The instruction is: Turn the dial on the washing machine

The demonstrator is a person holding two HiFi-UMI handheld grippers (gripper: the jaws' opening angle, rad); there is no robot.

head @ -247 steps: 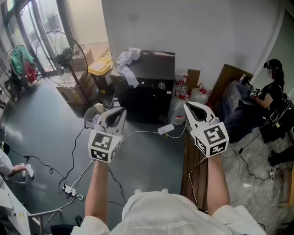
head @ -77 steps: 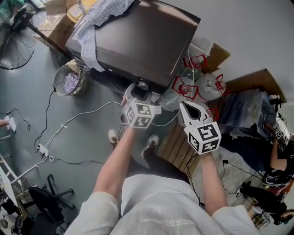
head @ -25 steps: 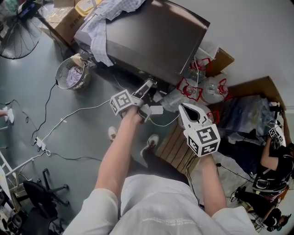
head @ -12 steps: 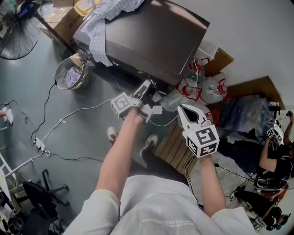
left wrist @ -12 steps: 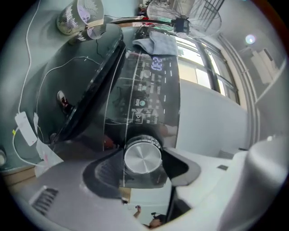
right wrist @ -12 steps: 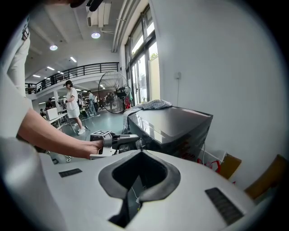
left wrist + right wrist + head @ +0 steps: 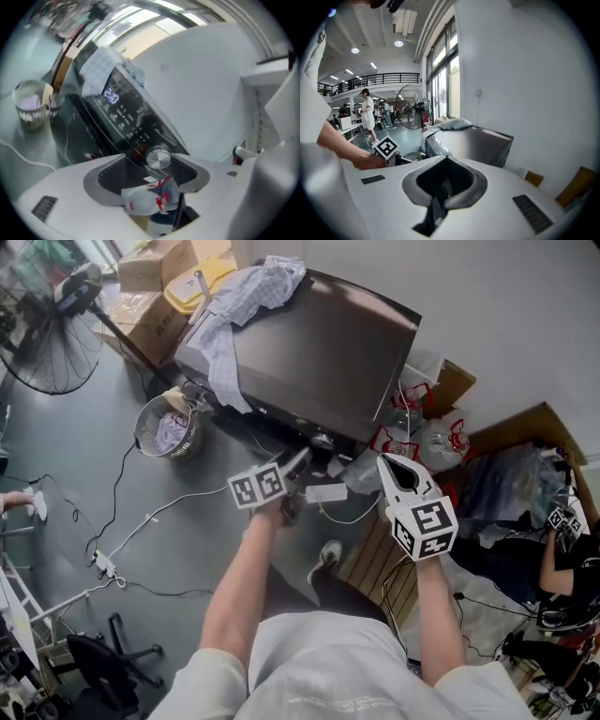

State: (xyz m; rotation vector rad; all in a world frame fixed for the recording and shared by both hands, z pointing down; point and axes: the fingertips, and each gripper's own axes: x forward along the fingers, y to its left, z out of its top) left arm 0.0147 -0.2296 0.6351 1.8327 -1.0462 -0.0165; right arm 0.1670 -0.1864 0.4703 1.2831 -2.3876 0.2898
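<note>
The washing machine (image 7: 319,343) is a dark top-loader against the wall. Its silver dial (image 7: 323,440) sits on the front control panel (image 7: 119,110), whose display is lit. My left gripper (image 7: 298,465) points at the dial from just short of it. In the left gripper view the dial (image 7: 158,157) stands beyond the left gripper (image 7: 150,172), clear of both pads. Its jaws have just been opening and stand open with nothing gripped. My right gripper (image 7: 394,467) hovers to the right of the machine, shut and empty; in its own view the right gripper (image 7: 440,187) faces the machine's lid (image 7: 473,140).
A checked cloth (image 7: 234,306) lies over the lid's left side. A wire basket (image 7: 173,432) and a fan (image 7: 52,343) stand to the left. Water jugs (image 7: 412,432), a wooden pallet (image 7: 375,563) and a white power adapter (image 7: 325,493) with cables lie near my feet. A seated person (image 7: 562,549) is at far right.
My left gripper has come off the dial, drawn back a little and rolled, so its marker cube now faces up; its jaws have widened. The right gripper has risen slightly.
</note>
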